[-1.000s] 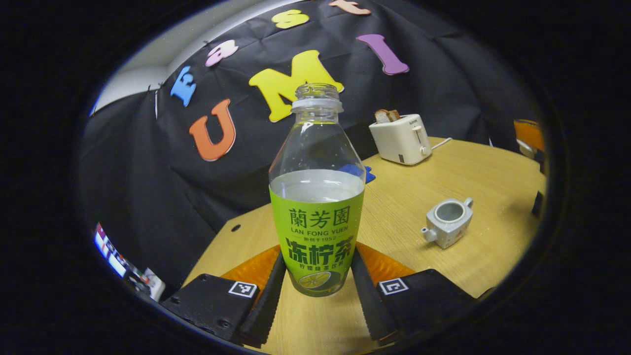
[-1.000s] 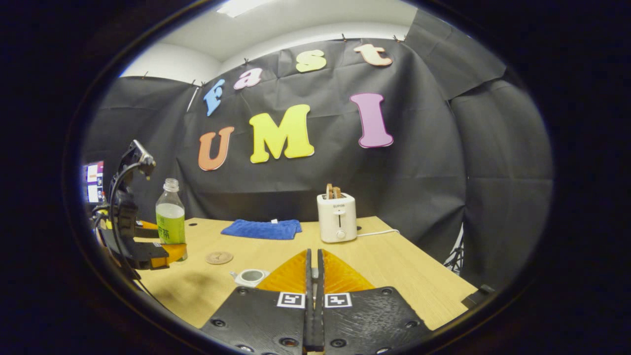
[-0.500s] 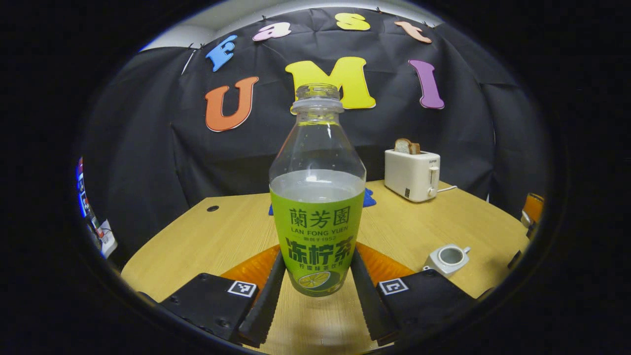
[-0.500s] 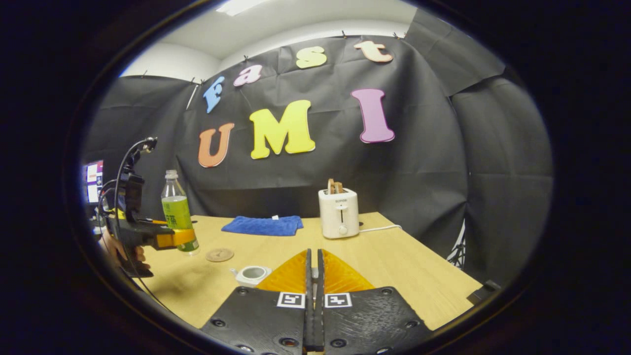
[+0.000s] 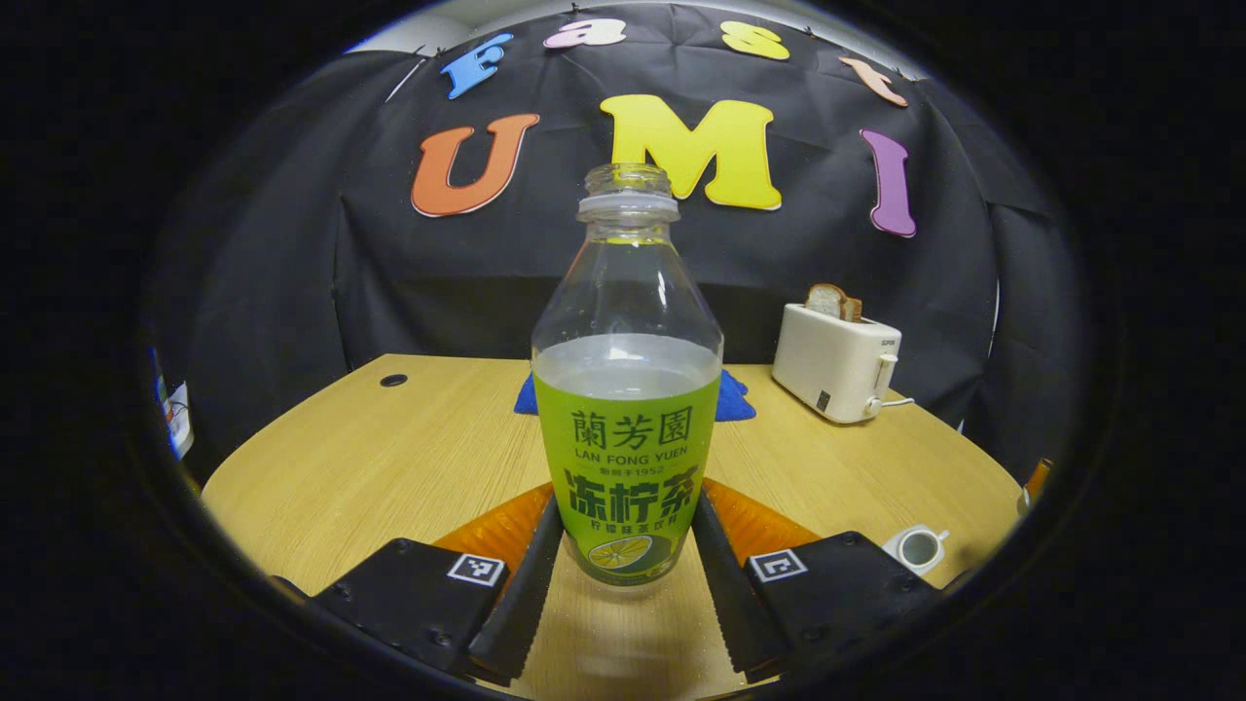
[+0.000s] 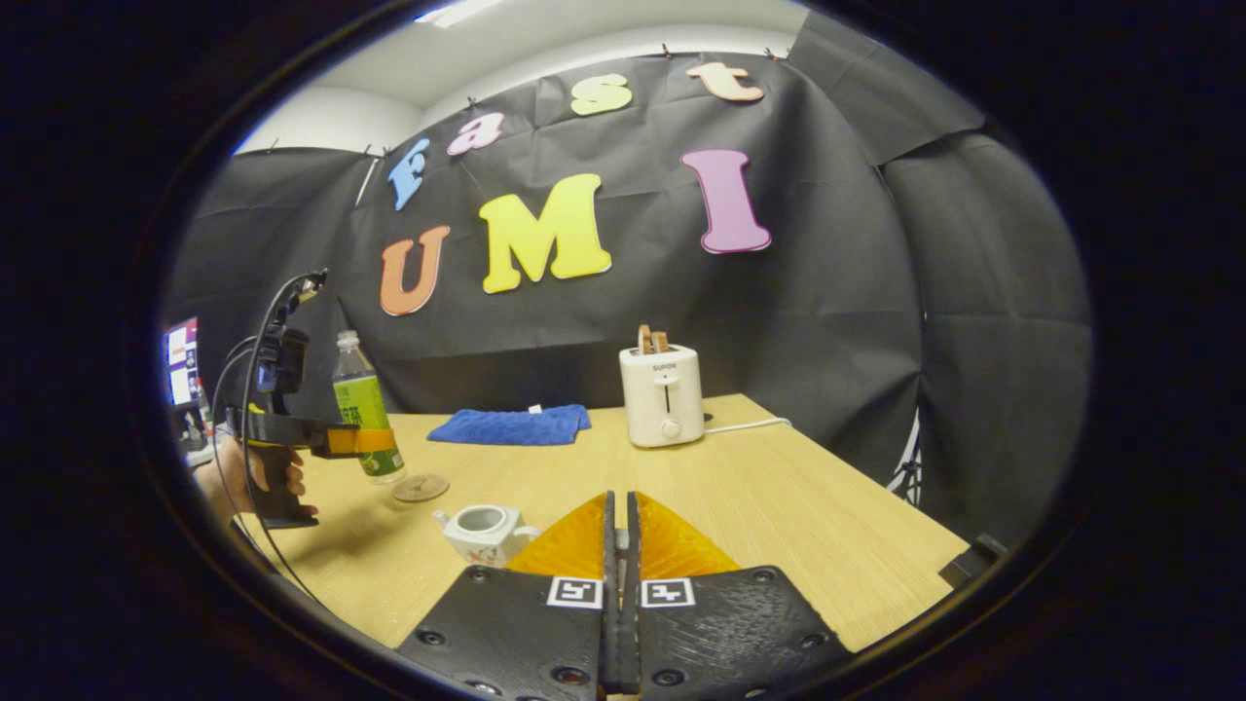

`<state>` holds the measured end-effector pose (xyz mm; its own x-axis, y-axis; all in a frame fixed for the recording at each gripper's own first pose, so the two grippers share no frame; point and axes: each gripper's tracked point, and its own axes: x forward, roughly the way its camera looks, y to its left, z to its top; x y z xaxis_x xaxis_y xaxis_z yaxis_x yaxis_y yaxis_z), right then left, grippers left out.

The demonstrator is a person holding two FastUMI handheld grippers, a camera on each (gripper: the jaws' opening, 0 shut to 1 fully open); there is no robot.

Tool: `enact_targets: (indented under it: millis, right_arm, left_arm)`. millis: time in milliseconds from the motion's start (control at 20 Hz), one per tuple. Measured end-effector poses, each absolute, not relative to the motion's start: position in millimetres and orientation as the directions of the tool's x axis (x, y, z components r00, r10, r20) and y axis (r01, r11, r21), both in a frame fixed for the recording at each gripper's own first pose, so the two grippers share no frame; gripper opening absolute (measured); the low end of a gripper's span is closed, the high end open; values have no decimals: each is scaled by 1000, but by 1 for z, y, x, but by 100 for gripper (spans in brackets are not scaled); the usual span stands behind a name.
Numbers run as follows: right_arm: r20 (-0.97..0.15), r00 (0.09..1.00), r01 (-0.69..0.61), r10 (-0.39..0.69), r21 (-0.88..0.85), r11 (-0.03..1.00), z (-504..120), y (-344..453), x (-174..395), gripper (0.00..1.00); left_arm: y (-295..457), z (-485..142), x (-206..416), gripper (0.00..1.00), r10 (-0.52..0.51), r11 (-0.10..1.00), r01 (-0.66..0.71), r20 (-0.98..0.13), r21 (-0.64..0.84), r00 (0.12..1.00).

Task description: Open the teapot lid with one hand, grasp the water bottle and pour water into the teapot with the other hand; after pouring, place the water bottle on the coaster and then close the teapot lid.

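Observation:
A clear water bottle (image 5: 626, 409) with a green label, uncapped and about half full, stands upright between the fingers of my left gripper (image 5: 626, 516), which is shut on its lower part. In the right gripper view the bottle (image 6: 362, 409) hangs in the left gripper (image 6: 360, 440) just left of the round coaster (image 6: 421, 487), slightly above the table. The white teapot (image 6: 482, 531) sits lidless in front of my right gripper (image 6: 620, 501); it is also at the lower right of the left gripper view (image 5: 918, 547). The right fingers are shut, with a small pale piece of the lid pinched between them.
A white toaster (image 6: 665, 394) with bread stands at the back of the wooden table (image 6: 798, 526), its cord running right. A blue cloth (image 6: 511, 424) lies left of it. A hand (image 6: 263, 472) holds the left gripper's handle. A screen glows at far left.
The left gripper has levelled out and carried the bottle right, closer to the coaster. The teapot has slid to the lower right edge of the left gripper view. The right gripper stays shut.

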<state>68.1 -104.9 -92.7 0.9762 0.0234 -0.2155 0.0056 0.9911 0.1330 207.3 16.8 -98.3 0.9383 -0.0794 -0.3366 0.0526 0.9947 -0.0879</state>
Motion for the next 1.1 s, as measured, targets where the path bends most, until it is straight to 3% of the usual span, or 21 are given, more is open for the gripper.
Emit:
enact_targets:
  millis: [500, 1100]
  right_arm:
    - [-244, 969, 16, 20, 142, 990, -109, -109, 77, 0]
    - [-255, 967, 17, 19, 139, 990, -114, -108, 78, 0]
  left_arm:
    - [14, -110, 242, 75, -90, 995, 68, -344, -76, 935]
    - [15, -133, 247, 80, -103, 994, 79, -388, -78, 916]
